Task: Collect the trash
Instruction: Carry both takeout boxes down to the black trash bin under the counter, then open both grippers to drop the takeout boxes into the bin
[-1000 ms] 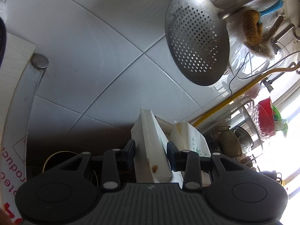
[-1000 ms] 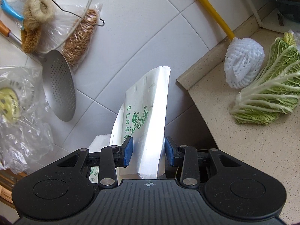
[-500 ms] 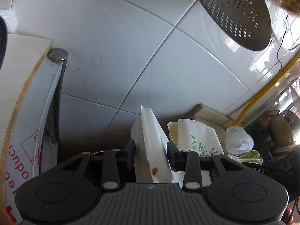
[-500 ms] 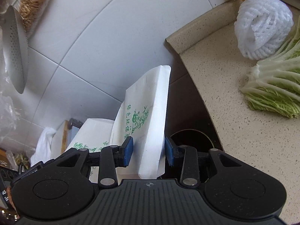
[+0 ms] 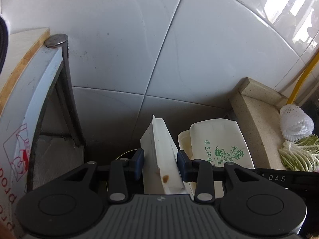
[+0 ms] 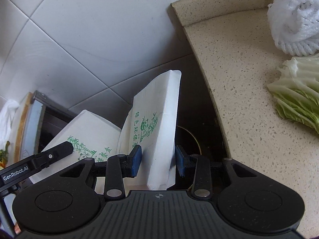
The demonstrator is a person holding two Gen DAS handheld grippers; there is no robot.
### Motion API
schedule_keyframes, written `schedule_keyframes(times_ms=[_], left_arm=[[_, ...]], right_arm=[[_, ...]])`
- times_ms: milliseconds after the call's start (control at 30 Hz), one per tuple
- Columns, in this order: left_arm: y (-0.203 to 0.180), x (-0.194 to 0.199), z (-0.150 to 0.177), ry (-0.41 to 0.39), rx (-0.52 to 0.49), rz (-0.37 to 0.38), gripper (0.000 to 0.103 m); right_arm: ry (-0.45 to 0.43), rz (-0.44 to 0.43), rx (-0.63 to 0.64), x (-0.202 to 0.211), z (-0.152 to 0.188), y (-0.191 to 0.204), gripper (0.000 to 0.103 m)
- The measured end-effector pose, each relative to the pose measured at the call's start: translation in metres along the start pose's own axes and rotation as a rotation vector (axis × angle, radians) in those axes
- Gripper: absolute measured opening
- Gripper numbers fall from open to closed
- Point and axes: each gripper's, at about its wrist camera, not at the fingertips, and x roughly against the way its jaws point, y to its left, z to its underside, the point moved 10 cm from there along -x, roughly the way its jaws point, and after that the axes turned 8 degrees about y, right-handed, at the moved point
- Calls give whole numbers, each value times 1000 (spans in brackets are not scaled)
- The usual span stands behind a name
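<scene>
Both grippers tilt steeply down, the left gripper (image 5: pixel 160 164) with fingers clamped on a stained white takeout box (image 5: pixel 162 155) and the right gripper (image 6: pixel 158 160) pinching a panda-printed takeout box (image 6: pixel 157 123), side by side above a dark bin (image 6: pixel 187 139) left of the speckled bench (image 6: pixel 249 103).

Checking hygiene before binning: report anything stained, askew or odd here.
The left tongs grip a white box with a brown stain on its edge. The right tongs grip a tilted panda-print box. Cabbage lies bare on the counter.
</scene>
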Motion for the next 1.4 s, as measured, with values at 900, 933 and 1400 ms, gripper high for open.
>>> schedule_keyframes(times_ms=[900,933,1400], left_arm=[[19,-52,26,121,-8,-107,41],[18,-52,31,127,-13,-95,41],[-67,-83,182,409,-432,203,41]], right_arm=[[51,57,46,-66,4,8,51],[48,49,45,-66,4,8,51],[-96,102,4,6,45,6,50]])
